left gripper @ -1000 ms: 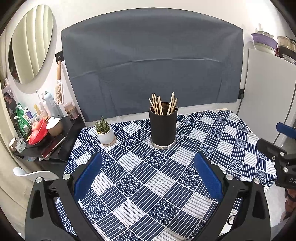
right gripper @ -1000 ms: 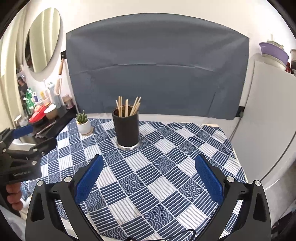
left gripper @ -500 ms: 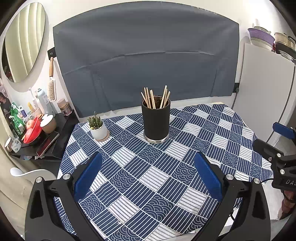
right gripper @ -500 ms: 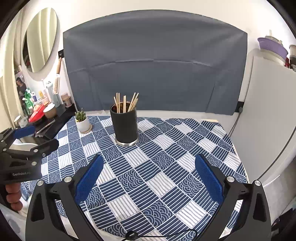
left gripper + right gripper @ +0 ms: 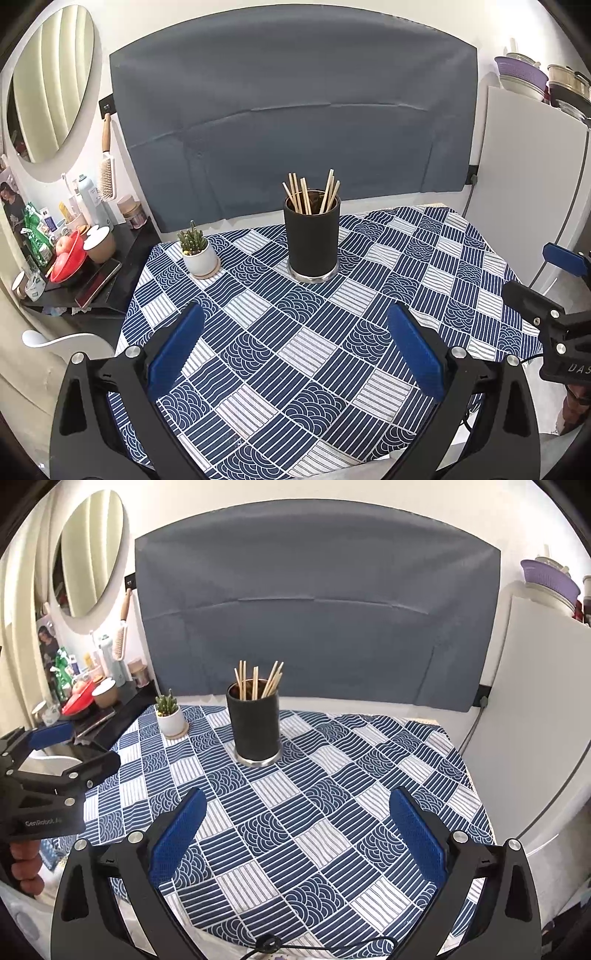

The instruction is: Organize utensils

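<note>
A black cylindrical holder [image 5: 312,240] [image 5: 254,727] stands upright on the blue patterned tablecloth [image 5: 332,332] [image 5: 332,794], with several wooden chopsticks [image 5: 310,192] [image 5: 256,679] sticking out of its top. My left gripper [image 5: 295,332] hangs open over the near part of the table, well short of the holder, nothing between its blue pads. My right gripper [image 5: 295,812] is also open and empty, at a similar distance from the holder. Each gripper shows at the edge of the other's view: the right one [image 5: 554,295], the left one [image 5: 51,753].
A small cactus in a white pot [image 5: 197,251] [image 5: 170,716] sits left of the holder. A dark side shelf [image 5: 92,273] at the left carries bottles, a red bowl and cups. A white cabinet [image 5: 528,177] stands at the right, a grey cloth [image 5: 295,122] behind the table.
Both grippers have drawn back and lifted slightly from the table, so the holder looks farther away than a second ago. Both stay open and empty.
</note>
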Tool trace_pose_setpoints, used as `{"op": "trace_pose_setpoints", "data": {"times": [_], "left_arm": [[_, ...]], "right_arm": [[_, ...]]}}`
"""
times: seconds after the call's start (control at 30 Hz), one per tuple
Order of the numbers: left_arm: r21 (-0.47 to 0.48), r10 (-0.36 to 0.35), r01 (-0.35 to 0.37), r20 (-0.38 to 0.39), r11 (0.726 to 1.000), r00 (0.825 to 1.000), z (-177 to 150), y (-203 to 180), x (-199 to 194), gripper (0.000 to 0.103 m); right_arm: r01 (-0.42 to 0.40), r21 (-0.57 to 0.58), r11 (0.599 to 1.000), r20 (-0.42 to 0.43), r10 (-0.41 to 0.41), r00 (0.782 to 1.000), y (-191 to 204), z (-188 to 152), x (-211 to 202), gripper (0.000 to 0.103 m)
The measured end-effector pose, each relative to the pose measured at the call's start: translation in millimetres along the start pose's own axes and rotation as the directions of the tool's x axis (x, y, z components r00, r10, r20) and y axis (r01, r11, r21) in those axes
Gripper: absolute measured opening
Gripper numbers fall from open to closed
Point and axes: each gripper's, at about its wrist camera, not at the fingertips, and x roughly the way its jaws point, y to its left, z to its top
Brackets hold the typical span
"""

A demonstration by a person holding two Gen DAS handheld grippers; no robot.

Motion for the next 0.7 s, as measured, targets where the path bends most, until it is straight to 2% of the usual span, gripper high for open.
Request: {"op": "trace_pose_setpoints", "data": {"times": [0.2,0.47,0.7], "left_arm": [[0.0,-0.013,0.013,-0.01,1.0,1.0,-2.1,-2.5,-0.6,0.097],[0.027,0.008,-0.008,0.009,1.0,1.0,0.0,-8.3,-7.1,0.097],[0.005,0.005,-0.005,0.001,1.0,1.0,0.2,-7.6,-6.7,0.097]], "right_arm": [[0.001,-0.008,1.0,0.009,0.0,1.0,0.1,0.4,-2.8,0.095],[0.005,-0.02,1.0,0.003,-0.005,1.0,-0.8,0.1,-3.9,0.095],[0.013,-0.027,1.0,0.009,-0.013,1.0,-1.3,0.6,-4.8,0.095]]}}
